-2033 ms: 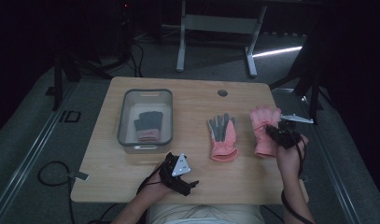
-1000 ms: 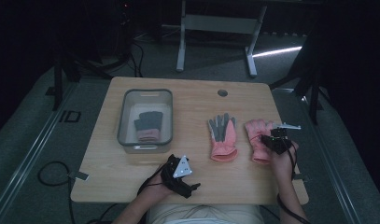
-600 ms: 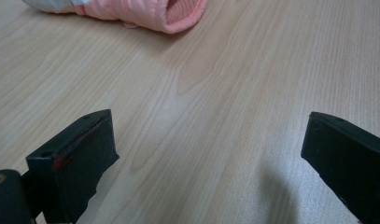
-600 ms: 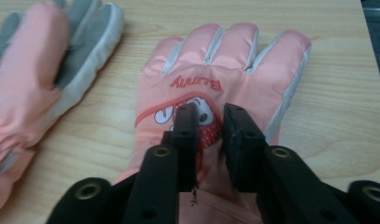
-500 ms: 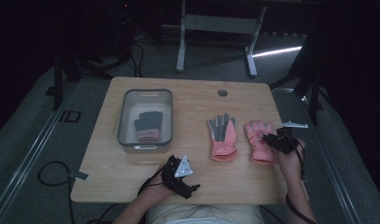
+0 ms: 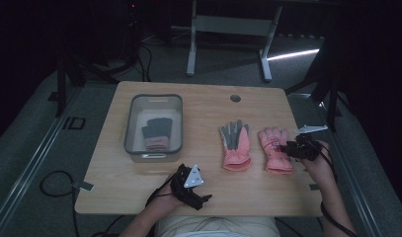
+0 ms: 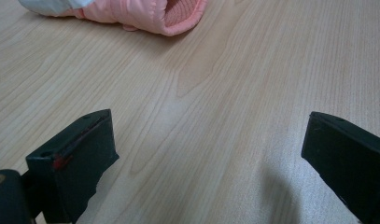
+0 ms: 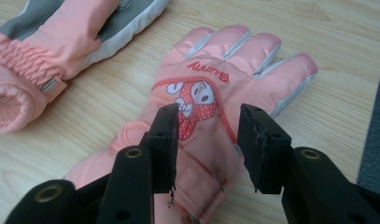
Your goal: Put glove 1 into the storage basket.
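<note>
Right gripper point(image 8: 206, 140) is hovering just above the cartoon-printed pink glove point(image 6: 276, 148) at the right of the high view, its jaws having just been opening and now standing partly apart with nothing pinched between them; the glove is lying flat on the surface point(image 6: 198, 111), back up. Judging by this, the placing of that glove is finishing and the gripper is letting go. Beside it, toward the middle of the frame, the second pink glove point(image 6: 235, 144) is lying palm up, its cuff toward the lower edge. Left gripper point(image 7: 206, 158) is resting at the lower centre of the high view, jaws wide apart and empty. At upper left, a clear bin point(image 6: 132, 123) is holding another glove point(image 6: 156, 134). Next, the right gripper probably needs lifting clear without snagging the cuff.
</note>
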Motion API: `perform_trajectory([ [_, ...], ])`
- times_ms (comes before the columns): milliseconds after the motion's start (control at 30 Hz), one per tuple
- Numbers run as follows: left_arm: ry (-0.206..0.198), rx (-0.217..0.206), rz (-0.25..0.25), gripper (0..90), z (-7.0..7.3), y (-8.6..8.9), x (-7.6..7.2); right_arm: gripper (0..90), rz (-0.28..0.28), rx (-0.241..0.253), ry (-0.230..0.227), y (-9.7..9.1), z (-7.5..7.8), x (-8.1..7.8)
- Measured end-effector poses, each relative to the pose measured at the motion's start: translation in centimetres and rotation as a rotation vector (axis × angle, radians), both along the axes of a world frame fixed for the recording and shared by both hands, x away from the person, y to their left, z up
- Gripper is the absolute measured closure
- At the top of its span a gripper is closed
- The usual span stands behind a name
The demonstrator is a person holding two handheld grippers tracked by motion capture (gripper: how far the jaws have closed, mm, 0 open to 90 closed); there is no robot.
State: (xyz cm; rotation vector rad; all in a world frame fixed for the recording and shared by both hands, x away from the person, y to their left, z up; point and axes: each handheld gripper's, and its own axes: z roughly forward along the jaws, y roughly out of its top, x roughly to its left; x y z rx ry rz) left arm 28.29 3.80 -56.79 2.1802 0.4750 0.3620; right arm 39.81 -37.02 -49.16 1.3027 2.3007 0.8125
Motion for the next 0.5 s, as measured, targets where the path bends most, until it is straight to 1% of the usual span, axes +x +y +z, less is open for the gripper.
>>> perform_trajectory([
  [100,0.001,0.0,0.0,2.5,0.0,0.0,0.0,58.2,-0.016,-0.004,0.001,0.3,-0.8,0.5],
  [167,-0.001,0.004,0.001,2.5,-0.1,0.0,0.0,60.8,-0.03,-0.029,0.001,0.6,-1.4,0.8],
  [233,-0.003,0.01,-0.001,2.5,-0.2,0.0,0.0,61.3,-0.038,-0.047,0.006,0.9,-2.0,0.9],
  [367,0.005,0.011,-0.006,2.5,-0.2,0.0,0.0,63.6,-0.055,-0.045,0.005,0.9,-2.8,1.0],
  [400,0.006,0.009,-0.006,2.5,-0.2,0.0,0.0,65.3,-0.059,-0.041,0.006,0.9,-3.0,1.0],
  [433,0.007,0.006,-0.006,2.5,-0.2,0.0,0.0,71.1,-0.063,-0.037,0.005,0.8,-3.1,0.9],
  [467,0.008,0.004,-0.007,2.5,-0.2,0.0,0.0,79.0,-0.062,-0.029,0.018,0.8,-3.2,0.9],
  [500,0.009,0.001,-0.007,2.5,-0.2,0.0,0.0,80.6,-0.065,-0.024,0.019,0.9,-3.3,0.8],
])
